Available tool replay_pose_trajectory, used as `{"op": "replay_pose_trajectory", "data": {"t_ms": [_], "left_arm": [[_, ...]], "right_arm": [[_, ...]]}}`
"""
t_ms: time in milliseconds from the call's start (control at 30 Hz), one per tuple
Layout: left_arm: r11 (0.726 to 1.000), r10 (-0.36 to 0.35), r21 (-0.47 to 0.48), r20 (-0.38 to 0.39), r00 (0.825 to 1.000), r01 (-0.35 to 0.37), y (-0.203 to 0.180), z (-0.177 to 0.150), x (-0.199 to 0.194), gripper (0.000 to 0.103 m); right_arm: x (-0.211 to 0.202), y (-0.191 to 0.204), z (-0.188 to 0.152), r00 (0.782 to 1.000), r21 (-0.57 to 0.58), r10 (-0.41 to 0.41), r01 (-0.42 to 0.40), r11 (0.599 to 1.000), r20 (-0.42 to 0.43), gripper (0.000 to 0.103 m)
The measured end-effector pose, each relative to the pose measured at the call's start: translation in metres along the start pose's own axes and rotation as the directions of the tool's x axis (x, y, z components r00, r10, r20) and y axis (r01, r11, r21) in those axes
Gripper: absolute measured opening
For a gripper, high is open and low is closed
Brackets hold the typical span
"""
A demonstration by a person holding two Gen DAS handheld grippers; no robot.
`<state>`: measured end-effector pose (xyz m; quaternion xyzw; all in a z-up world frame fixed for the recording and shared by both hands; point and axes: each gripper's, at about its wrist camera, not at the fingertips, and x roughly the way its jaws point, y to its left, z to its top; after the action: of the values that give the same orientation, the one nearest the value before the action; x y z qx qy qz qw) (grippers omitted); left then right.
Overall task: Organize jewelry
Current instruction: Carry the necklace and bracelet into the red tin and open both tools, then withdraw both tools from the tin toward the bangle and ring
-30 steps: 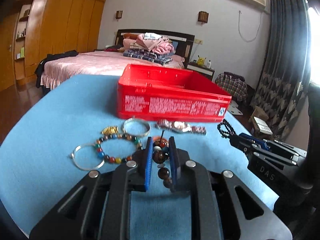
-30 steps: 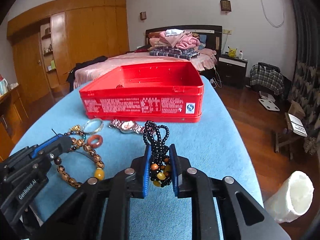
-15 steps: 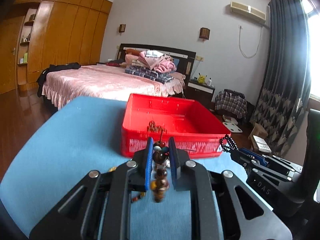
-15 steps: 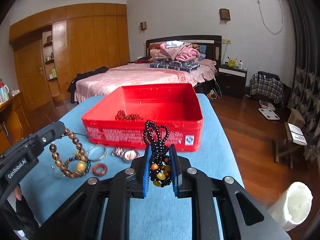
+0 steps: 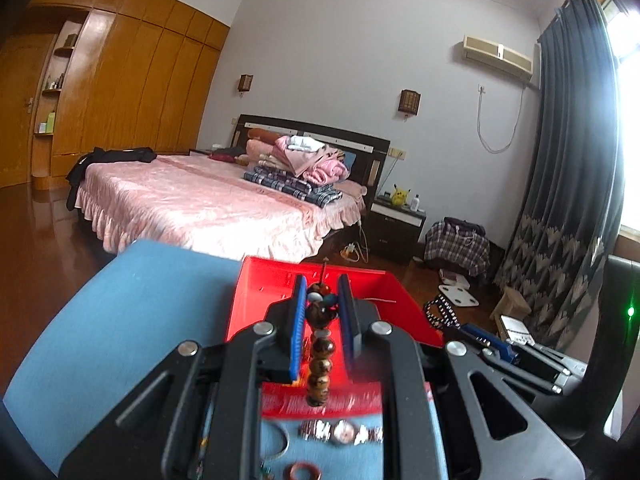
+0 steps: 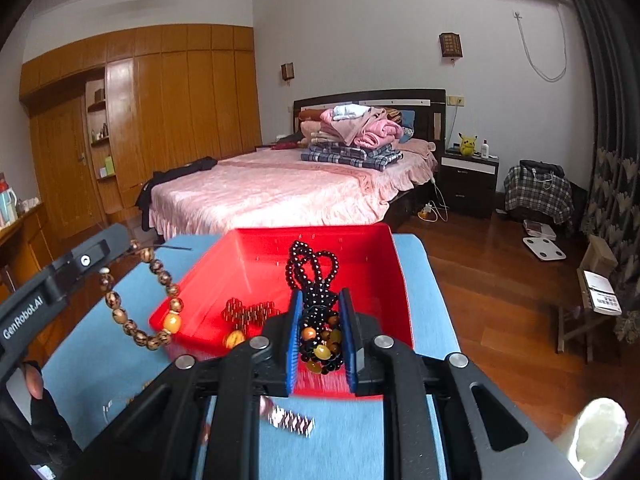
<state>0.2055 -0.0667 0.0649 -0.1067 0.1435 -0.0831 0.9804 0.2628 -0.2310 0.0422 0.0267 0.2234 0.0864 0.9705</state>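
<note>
My left gripper (image 5: 322, 292) is shut on a brown bead bracelet (image 5: 320, 364), which hangs down between its blue pads above the near wall of the red box (image 5: 248, 280). My right gripper (image 6: 320, 300) is shut on a bundle of black and amber beads (image 6: 312, 264), held over the red box (image 6: 396, 264). In the right wrist view the left gripper (image 6: 120, 242) comes in from the left, and the brown bracelet (image 6: 160, 272) dangles in a loop at the box's left edge. A dark red bead string (image 6: 248, 314) lies inside the box.
A metal watch (image 5: 342, 432) and a red ring (image 5: 304, 472) lie on the blue tabletop (image 5: 132, 312) in front of the box. A gloved hand (image 6: 36, 412) holds the left gripper. A white roll (image 6: 592, 428) sits low right. Bed and wooden floor lie beyond.
Both grippers have risen off the table with their bead strings and moved forward to the red box. The jewelry left on the cloth has dropped to the bottom of both views.
</note>
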Motion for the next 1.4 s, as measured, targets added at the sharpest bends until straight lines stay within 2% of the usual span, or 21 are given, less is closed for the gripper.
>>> {"op": "replay_pose_trajectory", "data": {"t_ms": [300, 400, 567, 633, 700, 767, 800, 833, 867, 900, 1000, 1100, 1400], "left_arm": [[1.000, -0.018, 0.013, 0.008, 1.000, 0.018, -0.010, 0.024, 0.041, 0.014], [1.000, -0.016, 0.020, -0.024, 1.000, 0.017, -0.008, 0.022, 0.059, 0.014], [1.000, -0.006, 0.028, -0.124, 0.992, 0.010, 0.001, 0.012, 0.098, 0.015], [1.000, 0.001, 0.021, -0.174, 0.985, 0.003, 0.007, 0.009, 0.110, 0.017], [1.000, 0.007, 0.012, -0.186, 0.982, -0.005, 0.016, 0.007, 0.113, 0.023], [1.000, 0.018, 0.005, -0.185, 0.983, -0.017, 0.023, 0.005, 0.110, 0.037], [1.000, 0.019, 0.003, -0.185, 0.982, -0.019, 0.025, 0.005, 0.108, 0.045], [1.000, 0.019, 0.001, -0.187, 0.982, -0.019, 0.029, 0.005, 0.105, 0.050], [1.000, 0.019, 0.002, -0.192, 0.981, -0.019, 0.032, 0.006, 0.101, 0.053], [1.000, 0.022, 0.003, -0.196, 0.980, -0.022, 0.034, 0.006, 0.098, 0.060], [1.000, 0.030, 0.014, -0.208, 0.978, -0.028, 0.041, 0.005, 0.083, 0.069], [0.998, 0.057, 0.038, -0.214, 0.975, -0.050, 0.048, 0.001, 0.062, 0.076], [0.992, 0.113, 0.080, -0.287, 0.951, -0.094, 0.072, -0.030, 0.007, 0.078]], "right_arm": [[0.033, -0.007, 0.015, 1.000, 0.021, -0.006, 0.006, 1.000, 0.002, 0.018], [0.045, -0.010, 0.017, 1.000, 0.033, -0.006, 0.006, 0.999, -0.010, 0.018], [0.067, -0.012, 0.015, 0.999, 0.020, -0.015, 0.016, 1.000, -0.050, 0.021], [0.070, -0.014, 0.011, 0.998, 0.020, -0.022, 0.023, 1.000, -0.057, 0.034], [0.070, -0.014, 0.009, 0.998, 0.018, -0.029, 0.030, 0.999, -0.057, 0.035], [0.070, -0.014, 0.008, 0.998, 0.015, -0.038, 0.039, 0.999, -0.060, 0.037], [0.067, -0.015, 0.007, 0.997, 0.020, -0.038, 0.039, 0.999, -0.060, 0.044], [0.064, -0.016, 0.006, 0.997, 0.026, -0.043, 0.045, 0.999, -0.059, 0.056], [0.063, -0.017, 0.007, 0.997, 0.029, -0.049, 0.051, 0.998, -0.060, 0.062], [0.060, -0.018, 0.006, 0.997, 0.029, -0.052, 0.054, 0.998, -0.062, 0.070], [0.046, -0.017, 0.001, 0.996, 0.033, -0.061, 0.063, 0.997, -0.058, 0.084], [0.033, -0.013, -0.007, 0.996, 0.034, -0.062, 0.064, 0.997, -0.065, 0.088], [-0.001, 0.009, -0.038, 0.995, 0.026, -0.038, 0.040, 0.999, -0.087, 0.089]]}}
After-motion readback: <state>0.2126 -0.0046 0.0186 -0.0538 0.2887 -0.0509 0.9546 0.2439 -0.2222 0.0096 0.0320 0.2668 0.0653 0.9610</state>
